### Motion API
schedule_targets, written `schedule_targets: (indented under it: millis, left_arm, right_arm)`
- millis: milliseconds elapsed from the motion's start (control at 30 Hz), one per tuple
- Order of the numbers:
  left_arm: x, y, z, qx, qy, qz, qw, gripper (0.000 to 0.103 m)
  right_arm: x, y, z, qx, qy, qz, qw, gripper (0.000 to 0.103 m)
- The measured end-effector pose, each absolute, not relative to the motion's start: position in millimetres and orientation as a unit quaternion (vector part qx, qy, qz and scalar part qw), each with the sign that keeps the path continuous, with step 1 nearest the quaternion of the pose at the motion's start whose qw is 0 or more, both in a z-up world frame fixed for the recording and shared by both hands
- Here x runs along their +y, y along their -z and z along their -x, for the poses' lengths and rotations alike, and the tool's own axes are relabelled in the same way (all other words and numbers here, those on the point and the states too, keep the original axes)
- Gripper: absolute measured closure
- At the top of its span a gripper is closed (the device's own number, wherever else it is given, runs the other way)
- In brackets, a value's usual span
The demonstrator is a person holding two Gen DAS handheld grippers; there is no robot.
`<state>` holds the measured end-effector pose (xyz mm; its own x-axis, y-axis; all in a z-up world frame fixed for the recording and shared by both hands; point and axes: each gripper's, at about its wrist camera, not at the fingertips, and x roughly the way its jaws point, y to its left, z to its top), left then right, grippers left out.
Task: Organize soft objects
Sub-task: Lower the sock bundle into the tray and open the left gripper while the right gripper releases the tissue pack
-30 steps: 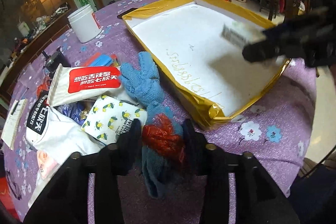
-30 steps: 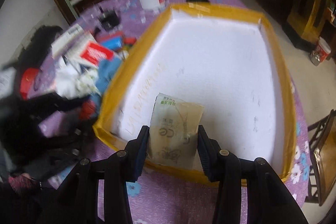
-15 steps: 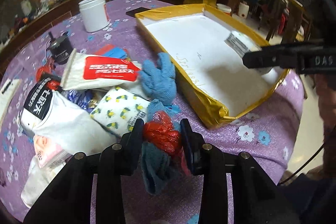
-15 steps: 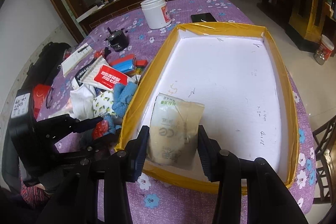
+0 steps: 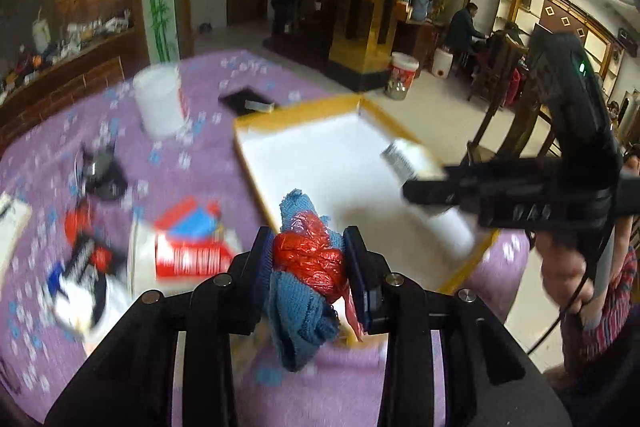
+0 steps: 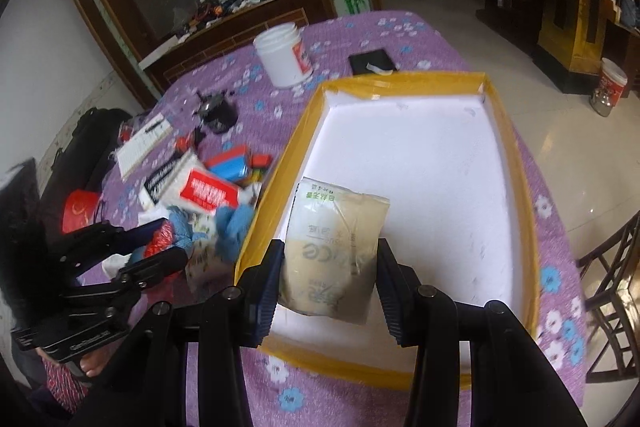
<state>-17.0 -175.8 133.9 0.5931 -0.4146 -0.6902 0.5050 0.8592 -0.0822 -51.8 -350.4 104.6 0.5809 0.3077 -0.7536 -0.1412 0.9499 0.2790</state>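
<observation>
Carrying of soft items to the tray (image 6: 516, 163) is judged to be the step in hand, with both grippers loaded.

Left gripper (image 5: 308, 261): closed to a narrow gap on a bundle (image 5: 308, 259) of blue knit cloth wrapped in red plastic. The bundle is pinched between the pads, its blue tail hanging free below them. It is held above the table (image 5: 208, 95), just outside the tray's near-left edge. In the right wrist view the same gripper (image 6: 158, 247) is seen beside the pile (image 6: 208, 195) of packets left of the tray, clear of the cloth.

Right gripper (image 6: 330, 267): partly closed on a beige tissue pack (image 6: 336, 247), gripped by its two sides. The pack is held upright over the tray's near-left corner, above the white floor; contact with the floor cannot be confirmed. The pack (image 5: 412, 159) is also seen from the left wrist view, over the tray's right edge.

Tray: otherwise empty. A white jar (image 6: 284, 55) and a dark phone (image 6: 372, 61) stand beyond its far edge.

Next move, as judged: the pack is to be lowered to the tray floor and released, and the bundle is to be lifted over the yellow rim. The hanging tail could catch on that rim, so clearance is called for. The two grippers are close together at the near-left corner; separate drop spots are advised.
</observation>
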Motion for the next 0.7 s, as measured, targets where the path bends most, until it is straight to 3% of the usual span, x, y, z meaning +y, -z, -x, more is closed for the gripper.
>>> schedule_targets:
  millis: [267, 467, 700]
  left_arm:
    - [-219.9, -129.3, -58.5, 0.377, 0.239, -0.056, 0.893, 0.070]
    - [-248.7, -84.0, -122.6, 0.434, 0.201, -0.051, 0.876, 0.070]
    - [-259.8, -52.4, -146.2, 0.468, 0.173, -0.050, 0.865, 0.070]
  right_arm:
    - [-373.1, -117.3, -8.3, 0.432, -0.101, -0.134, 0.886, 0.057]
    - [-383.8, -92.7, -78.6, 0.470, -0.079, -0.144, 0.867, 0.057]
    - [-385.7, -51.3, -134.6, 0.512, -0.054, -0.141, 0.846, 0.056]
